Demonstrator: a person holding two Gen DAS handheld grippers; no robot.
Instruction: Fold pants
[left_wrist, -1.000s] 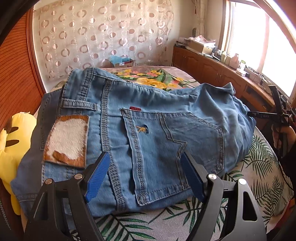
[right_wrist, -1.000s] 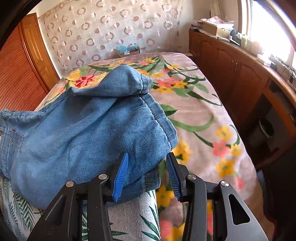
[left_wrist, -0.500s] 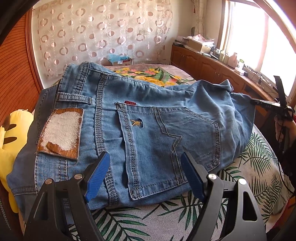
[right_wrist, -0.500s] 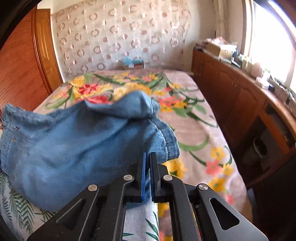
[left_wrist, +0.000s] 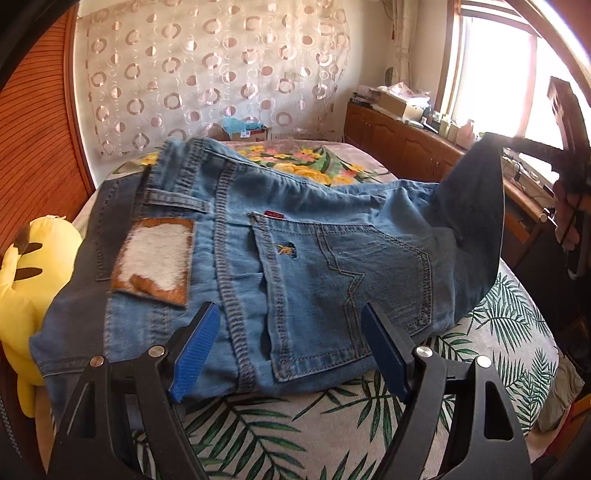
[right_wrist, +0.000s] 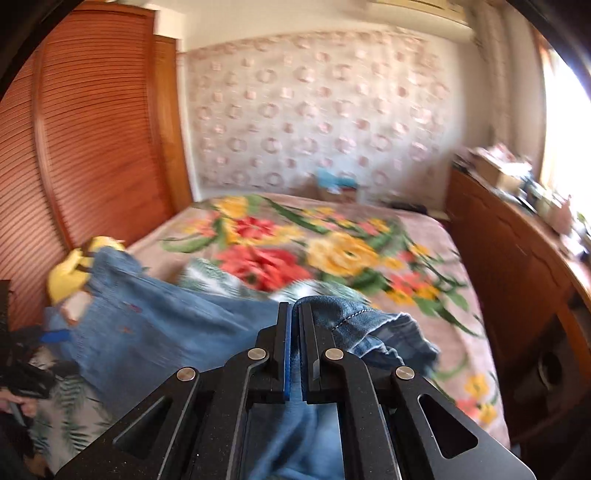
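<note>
Denim first: faded blue jeans (left_wrist: 295, 258) lie across the near part of the bed, on the white leaf-print sheet (left_wrist: 258, 424), seat side up w/ back pocket and worn leather patch showing. Waist end sits left by the yellow plush toy (left_wrist: 33, 288); leg end is right.

Right gripper (right_wrist: 293, 332) is clamped fully on the hem end of the leg, cloth pinched between the blue pads, that end lifted off the bed. Left gripper (left_wrist: 291, 347) is wide open, holding nothing, hovering just over the near edge of the seat area.

Step in hand, imo: carry hem end over toward the waist.

- Keep the lift high enough that the leg clears the bed, else it drags and bunches.
- Travel straight left, along the leg line, so edges stack.
- Use left gripper to pin the seat/waist so it doesn't slide toward the plush.
- Risk: only one layer pinched; can't tell from either view.
</note>
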